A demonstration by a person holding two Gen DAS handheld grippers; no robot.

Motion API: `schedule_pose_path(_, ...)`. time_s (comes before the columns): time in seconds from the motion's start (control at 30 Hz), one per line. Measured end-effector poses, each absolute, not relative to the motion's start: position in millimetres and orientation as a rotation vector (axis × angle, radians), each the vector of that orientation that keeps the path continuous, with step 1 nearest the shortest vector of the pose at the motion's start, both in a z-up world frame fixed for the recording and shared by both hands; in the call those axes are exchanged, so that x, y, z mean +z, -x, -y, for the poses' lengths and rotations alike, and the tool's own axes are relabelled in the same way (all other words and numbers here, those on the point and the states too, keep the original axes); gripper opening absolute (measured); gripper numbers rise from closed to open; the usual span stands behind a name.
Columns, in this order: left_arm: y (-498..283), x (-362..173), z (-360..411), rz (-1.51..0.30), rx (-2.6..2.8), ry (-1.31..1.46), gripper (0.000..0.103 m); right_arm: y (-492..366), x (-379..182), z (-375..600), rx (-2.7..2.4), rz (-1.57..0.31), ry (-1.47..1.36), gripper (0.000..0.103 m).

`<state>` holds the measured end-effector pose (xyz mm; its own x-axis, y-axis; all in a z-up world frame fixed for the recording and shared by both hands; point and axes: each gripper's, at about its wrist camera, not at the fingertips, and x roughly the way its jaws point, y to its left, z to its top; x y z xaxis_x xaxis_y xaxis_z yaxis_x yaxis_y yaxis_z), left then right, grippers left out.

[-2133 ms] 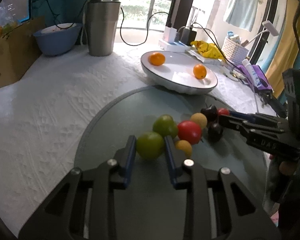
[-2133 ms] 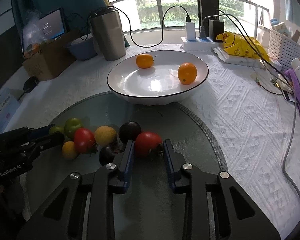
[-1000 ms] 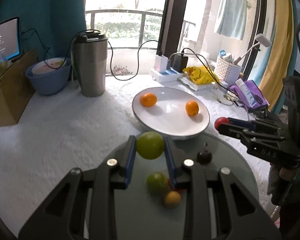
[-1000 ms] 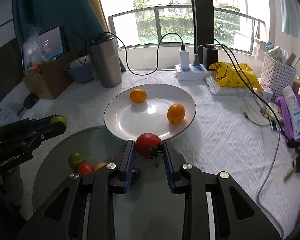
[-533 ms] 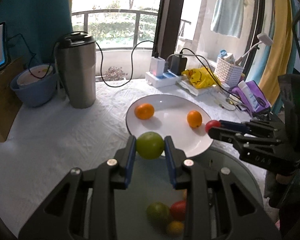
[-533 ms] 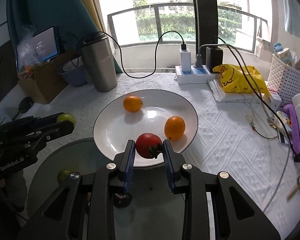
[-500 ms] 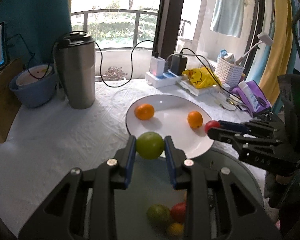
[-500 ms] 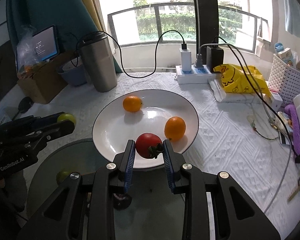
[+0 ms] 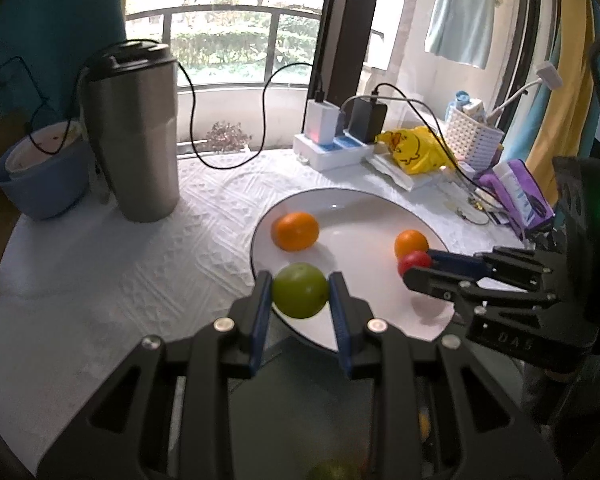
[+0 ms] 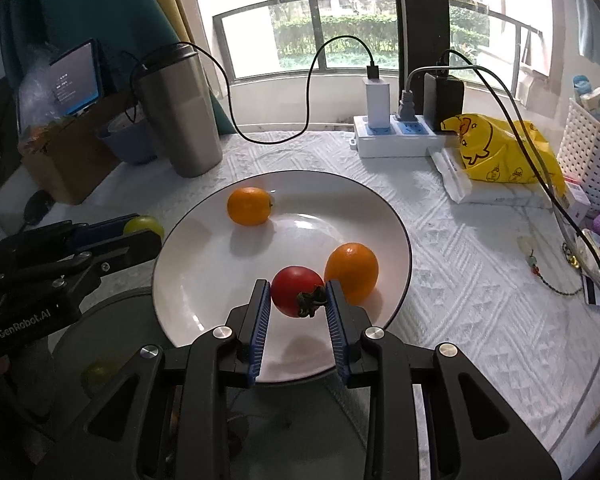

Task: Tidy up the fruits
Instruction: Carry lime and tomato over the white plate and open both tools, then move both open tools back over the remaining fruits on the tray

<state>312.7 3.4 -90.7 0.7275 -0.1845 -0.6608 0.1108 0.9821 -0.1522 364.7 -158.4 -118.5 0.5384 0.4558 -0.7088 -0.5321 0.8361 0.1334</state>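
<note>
My left gripper (image 9: 300, 294) is shut on a green tomato (image 9: 299, 295) and holds it above the near left rim of the white plate (image 9: 364, 216). My right gripper (image 10: 298, 296) is shut on a red tomato (image 10: 296, 294) and holds it over the plate's (image 10: 204, 280) near part, next to an orange (image 10: 352, 266). A second orange (image 10: 249, 205) lies at the plate's far left. In the left wrist view both oranges (image 9: 295, 231) (image 9: 410, 242) show, and the right gripper (image 9: 416, 266) comes in from the right. The left gripper (image 10: 144, 230) shows in the right wrist view.
A steel tumbler (image 9: 134, 132) and a blue bowl (image 9: 40, 178) stand at the back left. A power strip (image 10: 396, 140), a yellow bag (image 10: 500, 148) and a white basket (image 10: 592, 156) sit at the back right. A dark glass disc (image 10: 112, 312) with another green fruit (image 10: 100, 372) lies below the grippers.
Both grippers have moved forward from the glass disc toward the plate, carrying their tomatoes. The plate and oranges now look closer and larger.
</note>
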Motion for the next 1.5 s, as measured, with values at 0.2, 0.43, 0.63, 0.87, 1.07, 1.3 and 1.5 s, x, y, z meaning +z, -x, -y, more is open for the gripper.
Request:
schedule_pose_path(0.2, -325, -97, -2, -0.761, -0.170, 0.109, 0.030, -376, -120, 154, 0.572, -0.801, 0.120, 0.030)
schedule_pose_path(0.43, -341, -102, -3, -0.788, -0.175, 0.121, 0.030, -390, -124, 147, 0.560, -0.790, 0.129, 0.030)
schedule_pose_path(0.63, -349, -105, -4, -0.806, -0.180, 0.138, 0.030, -394, -123, 136, 0.557, -0.772, 0.148, 0.030)
schedule_pose_path(0.87, -349, -102, -6, -0.811, -0.175, 0.153, 0.031, -397, -123, 132, 0.566, -0.776, 0.130, 0.039)
schedule_pose_path(1.07, -339, -89, -6, -0.777, -0.177, 0.158, 0.033, -390, -113, 137, 0.549, -0.761, 0.114, 0.044)
schedule_pose_path(1.3, -320, -75, -8, -0.742, -0.182, 0.158, 0.037, -373, -99, 140, 0.541, -0.740, 0.112, 0.045)
schedule_pose_path(1.5, -298, -67, -9, -0.722, -0.182, 0.158, 0.038, -353, -91, 144, 0.538, -0.731, 0.113, 0.045)
